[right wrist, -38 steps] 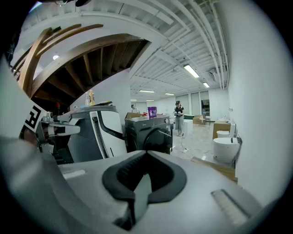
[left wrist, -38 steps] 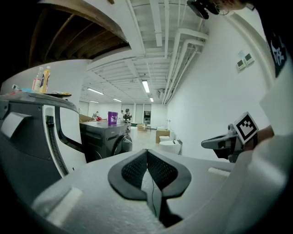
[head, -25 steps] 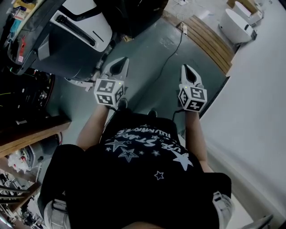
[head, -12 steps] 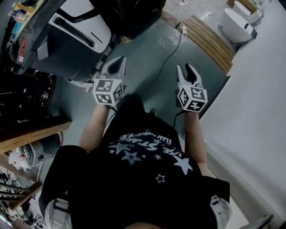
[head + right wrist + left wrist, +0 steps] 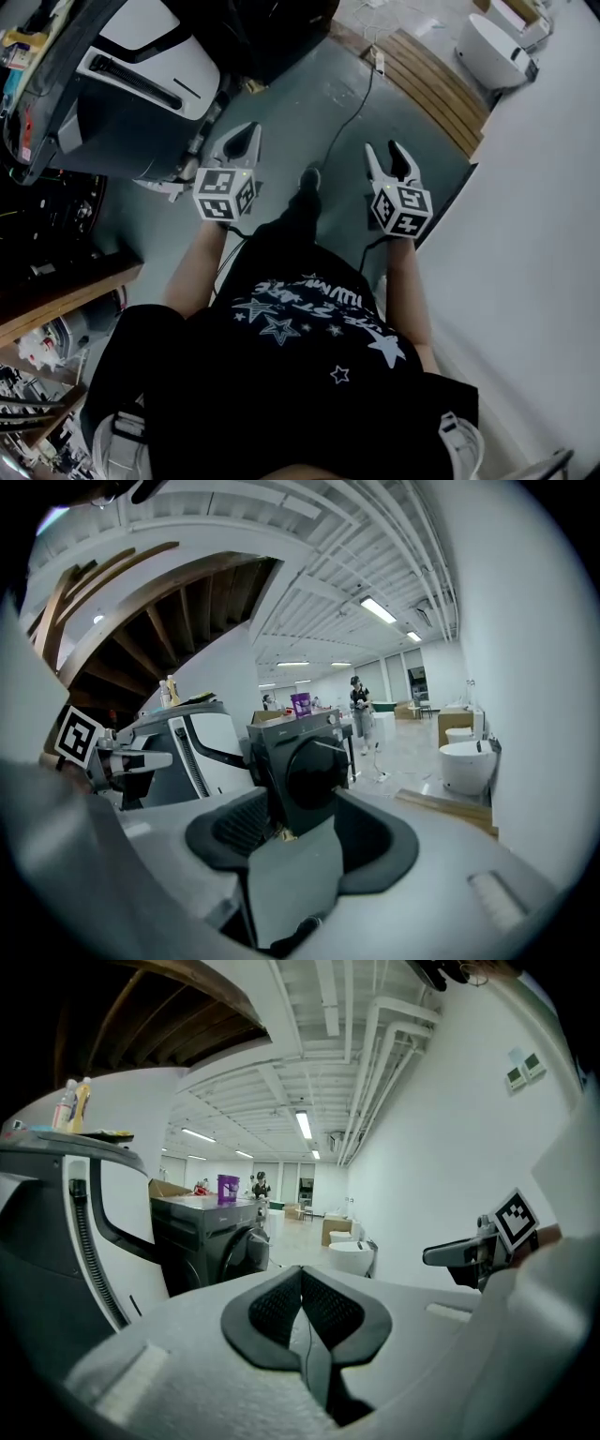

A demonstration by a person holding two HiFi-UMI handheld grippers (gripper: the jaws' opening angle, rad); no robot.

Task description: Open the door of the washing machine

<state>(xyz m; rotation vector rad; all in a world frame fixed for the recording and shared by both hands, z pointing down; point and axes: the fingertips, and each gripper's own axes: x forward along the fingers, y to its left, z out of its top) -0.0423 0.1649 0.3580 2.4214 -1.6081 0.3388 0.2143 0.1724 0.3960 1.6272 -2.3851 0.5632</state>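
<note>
The dark grey front-loading washing machine (image 5: pixel 302 759) stands some way ahead, its round door shut; it also shows in the left gripper view (image 5: pixel 211 1237) and at the top of the head view (image 5: pixel 277 33). My right gripper (image 5: pixel 387 155) is held out in the air toward it, well short of it. Its jaws (image 5: pixel 305 813) have just been opening and now stand open with nothing between them. My left gripper (image 5: pixel 241 145) hangs level with it to the left, shut and holding nothing, its pads meeting (image 5: pixel 302 1288).
A white and grey appliance (image 5: pixel 141 84) stands close on the left. Wooden planks (image 5: pixel 436 80), a floor cable (image 5: pixel 361 94) and a white toilet (image 5: pixel 497 47) lie ahead on the right. A white wall (image 5: pixel 544 234) runs along the right. A wooden shelf (image 5: pixel 66 291) juts in at left.
The right gripper's jaws went from shut to wide open. Both grippers have moved forward a little toward the machines, and a foot has stepped forward between them.
</note>
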